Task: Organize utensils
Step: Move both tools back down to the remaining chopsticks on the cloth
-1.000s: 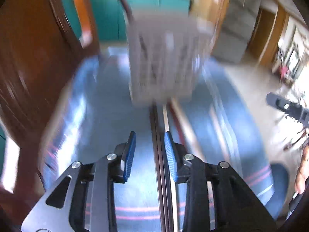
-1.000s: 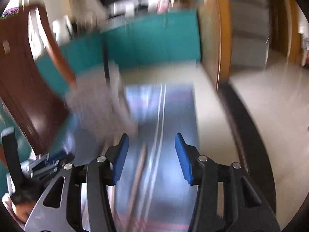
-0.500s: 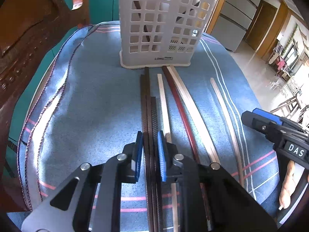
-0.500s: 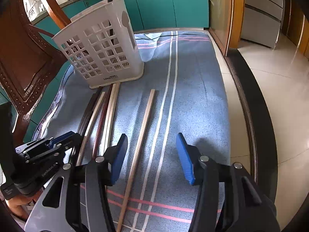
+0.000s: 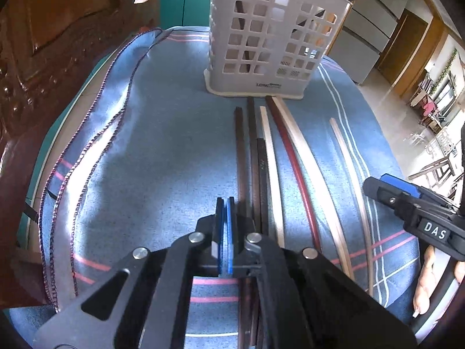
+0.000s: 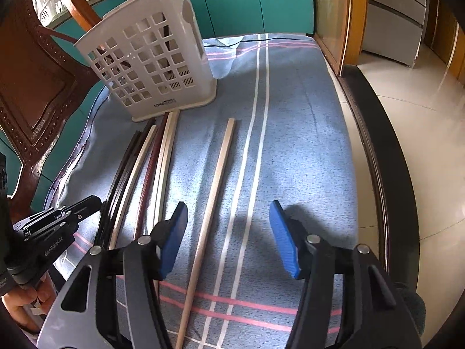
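Observation:
Several long chopsticks lie side by side on the blue cloth, pointing at a white slotted utensil basket [image 5: 270, 43] at the far end; the basket also shows in the right wrist view [image 6: 151, 69]. There are dark ones [image 5: 240, 151], a pale one [image 5: 271, 171], a red one [image 5: 293, 160] and a lone pale one [image 6: 216, 180] to the right. My left gripper [image 5: 223, 226] is shut with nothing between its pads, just left of the dark chopsticks. My right gripper [image 6: 228, 235] is open above the lone pale chopstick.
A carved wooden chair [image 5: 43, 58] stands close on the left. The blue striped cloth [image 6: 290, 145] covers the table, whose dark rim [image 6: 386, 180] runs along the right. Teal cabinets [image 6: 247, 0] are behind. A dark utensil handle stands in the basket.
My left gripper's pads have closed fully together and slid left off the dark chopsticks. The right gripper has stayed open and moved little.

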`<action>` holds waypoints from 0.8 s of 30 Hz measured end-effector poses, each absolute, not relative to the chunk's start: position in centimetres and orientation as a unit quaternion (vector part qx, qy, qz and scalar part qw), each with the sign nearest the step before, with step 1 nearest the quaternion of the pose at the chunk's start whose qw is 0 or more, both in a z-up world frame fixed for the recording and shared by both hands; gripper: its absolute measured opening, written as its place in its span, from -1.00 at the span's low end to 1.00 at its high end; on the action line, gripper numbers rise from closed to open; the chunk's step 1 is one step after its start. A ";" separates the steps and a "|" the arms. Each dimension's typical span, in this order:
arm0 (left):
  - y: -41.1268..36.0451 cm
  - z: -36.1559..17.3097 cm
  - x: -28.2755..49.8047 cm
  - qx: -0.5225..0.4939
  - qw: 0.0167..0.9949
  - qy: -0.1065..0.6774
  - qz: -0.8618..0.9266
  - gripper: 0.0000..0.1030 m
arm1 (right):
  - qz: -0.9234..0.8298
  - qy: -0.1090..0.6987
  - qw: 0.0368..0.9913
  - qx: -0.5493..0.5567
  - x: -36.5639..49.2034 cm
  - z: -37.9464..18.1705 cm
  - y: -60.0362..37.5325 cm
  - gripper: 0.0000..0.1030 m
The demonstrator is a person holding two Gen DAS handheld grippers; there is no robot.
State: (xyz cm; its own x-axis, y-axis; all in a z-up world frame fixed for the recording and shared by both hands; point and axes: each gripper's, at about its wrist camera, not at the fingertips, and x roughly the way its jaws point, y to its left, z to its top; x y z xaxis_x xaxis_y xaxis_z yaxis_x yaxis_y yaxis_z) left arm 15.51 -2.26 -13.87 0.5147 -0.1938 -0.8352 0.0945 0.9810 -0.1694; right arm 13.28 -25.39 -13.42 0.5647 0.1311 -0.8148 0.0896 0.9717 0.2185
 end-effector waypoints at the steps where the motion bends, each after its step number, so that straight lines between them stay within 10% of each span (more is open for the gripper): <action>1: -2.5 -14.0 15.7 -0.049 0.868 0.487 -0.083 -0.90 | 0.011 0.467 0.876 0.117 13.3 -13.5 -25.4 0.11; 24: -4.3 -14.2 18.6 -0.041 0.865 0.492 -0.093 -0.65 | -0.008 0.473 0.875 0.100 13.8 -14.2 -25.4 0.11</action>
